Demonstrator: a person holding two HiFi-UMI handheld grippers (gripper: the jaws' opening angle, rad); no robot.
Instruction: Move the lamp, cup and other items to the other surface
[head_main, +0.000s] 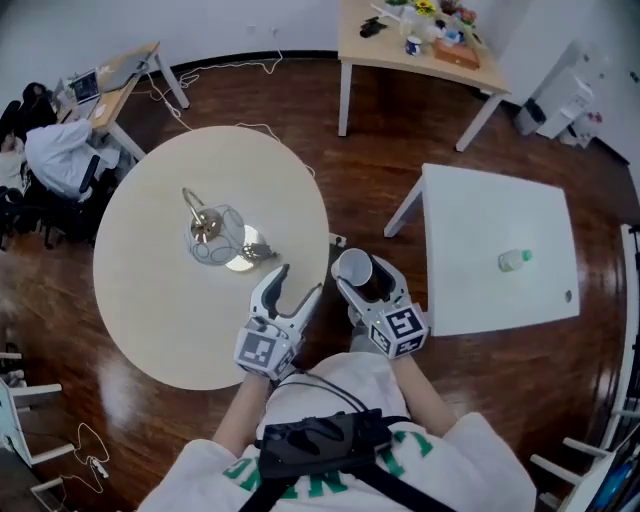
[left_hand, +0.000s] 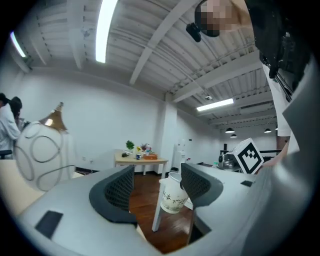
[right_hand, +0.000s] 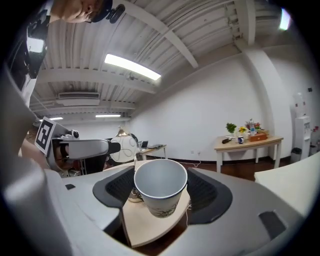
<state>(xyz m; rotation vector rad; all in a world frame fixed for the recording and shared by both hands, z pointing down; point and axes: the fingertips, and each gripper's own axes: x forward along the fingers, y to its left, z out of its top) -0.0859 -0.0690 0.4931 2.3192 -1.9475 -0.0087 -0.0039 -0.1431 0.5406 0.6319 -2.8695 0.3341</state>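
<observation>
1. Dark wooden floor (head_main: 370, 150) spreads under two tables.
2. On the left sits a round pale table (head_main: 150, 300).
3. On the right sits a white square table (head_main: 490, 230), with a small bottle (head_main: 514, 260) on it.
4. Near the round table's middle stands the lamp (head_main: 215, 235).
5. At that table's near right edge, the left gripper (head_main: 298, 285) has its jaws spread and empty.
6. Just right of it, the right gripper (head_main: 358, 282) grasps the paper cup (head_main: 352, 267), upright over the floor between the tables.
</observation>
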